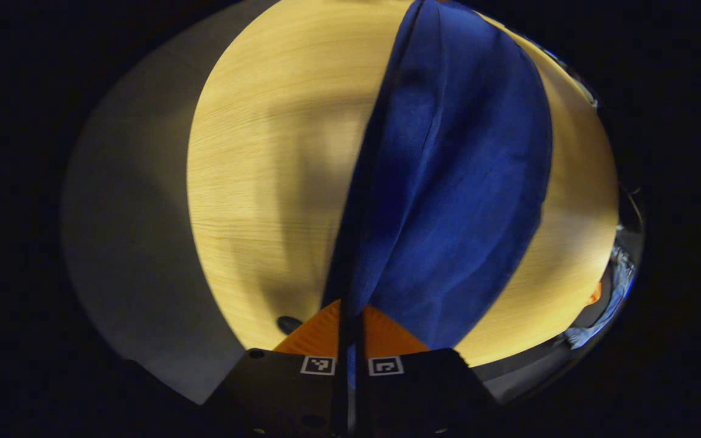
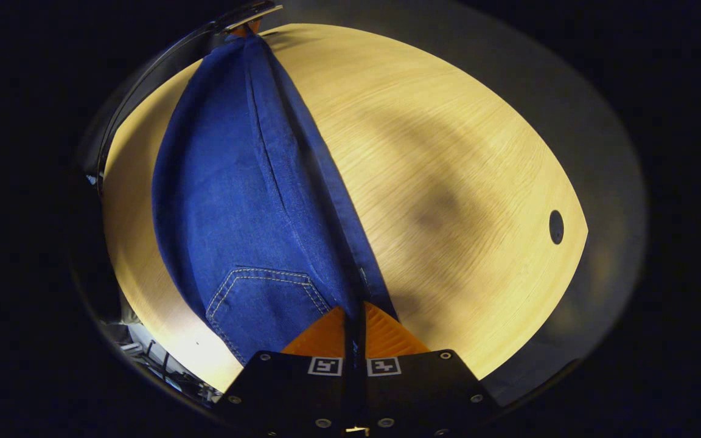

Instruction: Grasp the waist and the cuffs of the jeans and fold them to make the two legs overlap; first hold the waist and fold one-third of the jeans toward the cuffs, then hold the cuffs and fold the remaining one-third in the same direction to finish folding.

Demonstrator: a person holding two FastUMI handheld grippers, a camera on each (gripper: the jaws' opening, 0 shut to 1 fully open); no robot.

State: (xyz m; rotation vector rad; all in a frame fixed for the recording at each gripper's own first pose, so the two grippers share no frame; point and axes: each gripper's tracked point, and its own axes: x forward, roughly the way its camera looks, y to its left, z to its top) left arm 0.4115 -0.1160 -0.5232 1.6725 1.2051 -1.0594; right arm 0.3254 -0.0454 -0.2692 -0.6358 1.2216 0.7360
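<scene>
Jeans (image 2: 247,201) hang stretched between the two tools above the wooden table (image 2: 448,152), the blue denim running lengthwise away from each camera. The right gripper (image 2: 355,321) has its orange fingers closed tight on the end with the stitched back pocket (image 2: 265,292) — the waist. The left gripper (image 1: 350,319) is pinched just as tightly on the plain far end, apparently the cuffs. Judging by the single long band of cloth, the legs look already overlapped, so the thirds are still to come. The next move calls for laying the jeans flat — then carrying the waist a third of the way toward the cuffs.
</scene>
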